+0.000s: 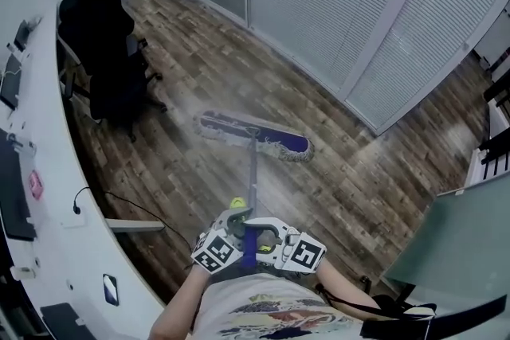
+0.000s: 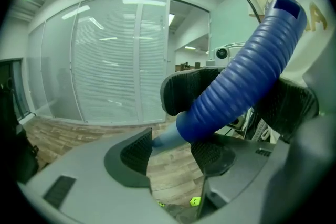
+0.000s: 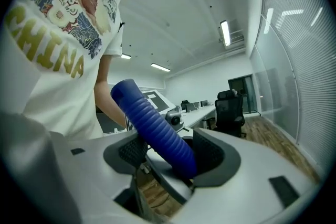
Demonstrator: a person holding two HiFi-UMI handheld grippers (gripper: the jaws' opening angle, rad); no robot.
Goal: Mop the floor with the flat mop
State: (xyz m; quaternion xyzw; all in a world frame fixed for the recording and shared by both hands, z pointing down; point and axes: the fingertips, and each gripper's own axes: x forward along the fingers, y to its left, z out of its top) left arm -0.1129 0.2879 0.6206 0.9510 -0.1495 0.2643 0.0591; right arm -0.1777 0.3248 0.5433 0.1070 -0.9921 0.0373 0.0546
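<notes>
Flat mop: blue ribbed grip (image 3: 155,128) clamped by both grippers. L gripper (image 2: 170,150) at grip's lower end, R gripper (image 3: 169,152) just above. Shaft (image 1: 252,171) runs fwd/down from grip. Mop head (image 1: 253,136) flat on wood floor (image 1: 343,171), long axis crosswise to shaft.

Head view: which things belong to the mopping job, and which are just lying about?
In use:
- mop, held by the left gripper and the right gripper
- floor

Lying about:
- chair
- desk
- glass partition
</notes>
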